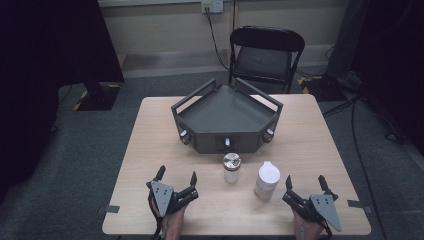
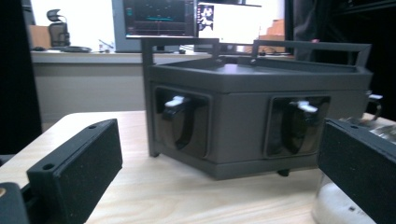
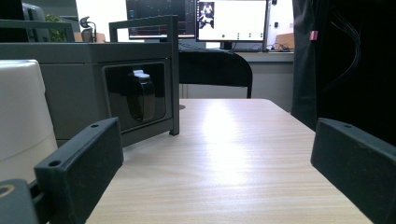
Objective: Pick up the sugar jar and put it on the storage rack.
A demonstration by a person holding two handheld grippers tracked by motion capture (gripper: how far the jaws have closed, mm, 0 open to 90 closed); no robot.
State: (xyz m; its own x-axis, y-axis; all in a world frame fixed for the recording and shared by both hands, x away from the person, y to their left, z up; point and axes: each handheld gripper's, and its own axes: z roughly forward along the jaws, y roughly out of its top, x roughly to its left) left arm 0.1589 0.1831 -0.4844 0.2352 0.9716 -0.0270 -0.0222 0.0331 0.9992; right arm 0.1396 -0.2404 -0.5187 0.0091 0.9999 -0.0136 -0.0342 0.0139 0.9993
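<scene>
Wooden table [image 1: 150,150], two jars [image 1: 231,167] between grippers

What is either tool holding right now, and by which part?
Nothing is held. The left tool and the right tool both rest open on the table, apart from the metal-lidded glass jar and the white bottle.
</scene>
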